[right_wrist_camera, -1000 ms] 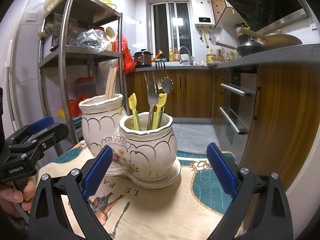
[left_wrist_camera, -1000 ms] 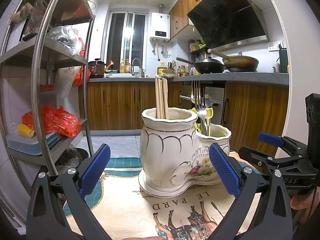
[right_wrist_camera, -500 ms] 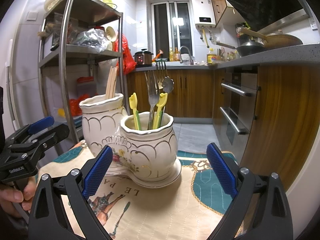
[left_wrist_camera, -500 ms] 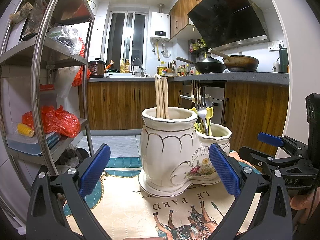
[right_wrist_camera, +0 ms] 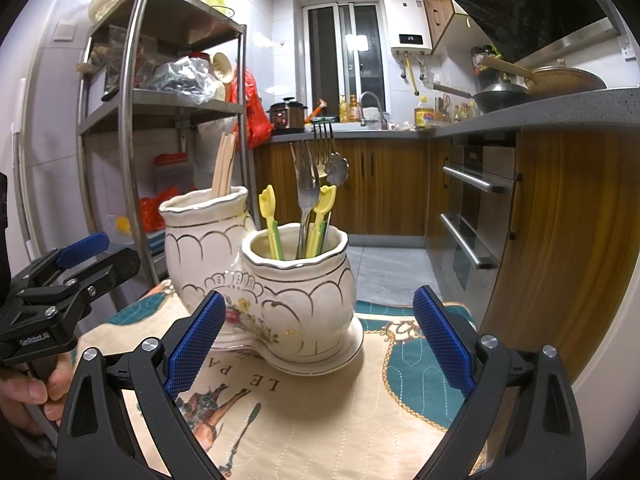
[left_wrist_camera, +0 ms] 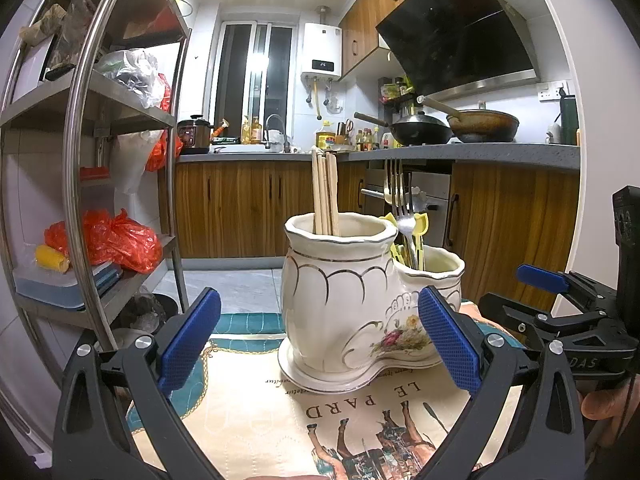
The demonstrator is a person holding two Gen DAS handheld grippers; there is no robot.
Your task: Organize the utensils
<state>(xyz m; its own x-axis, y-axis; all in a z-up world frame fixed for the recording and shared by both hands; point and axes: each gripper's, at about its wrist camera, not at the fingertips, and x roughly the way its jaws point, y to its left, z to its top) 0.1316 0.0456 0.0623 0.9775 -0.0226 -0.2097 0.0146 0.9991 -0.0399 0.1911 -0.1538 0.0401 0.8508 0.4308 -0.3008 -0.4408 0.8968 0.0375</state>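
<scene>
Between the spread blue pads of both grippers stands a cream ceramic utensil holder (left_wrist_camera: 344, 300) with two joined pots on one shared saucer, resting on a printed cloth mat (left_wrist_camera: 256, 412). Nothing appears to have shifted since the earlier frames: holder, utensils and both tools sit where they did a second ago.

From the left gripper (left_wrist_camera: 318, 350), jaws released and holding nothing, the taller pot lies just ahead and between the pads, with wooden chopsticks (left_wrist_camera: 325, 192) standing upright in it. The shorter pot sits beyond its right pad, holding metal forks (left_wrist_camera: 396, 196) and yellow plastic utensils (left_wrist_camera: 420, 226).

From the right gripper (right_wrist_camera: 316, 344), also wide open and empty, the shorter pot is just ahead, slightly toward its left pad; the forks, a flower-ended metal utensil (right_wrist_camera: 336, 168) and the yellow pieces rise from it. The taller pot with chopsticks is behind, farther left.

Each tool shows at the edge of the other's view (a hand (right_wrist_camera: 36, 388) grips the left one's handle). A metal shelf rack (left_wrist_camera: 80, 152) and wooden kitchen cabinets (left_wrist_camera: 240, 208) fill the background.
</scene>
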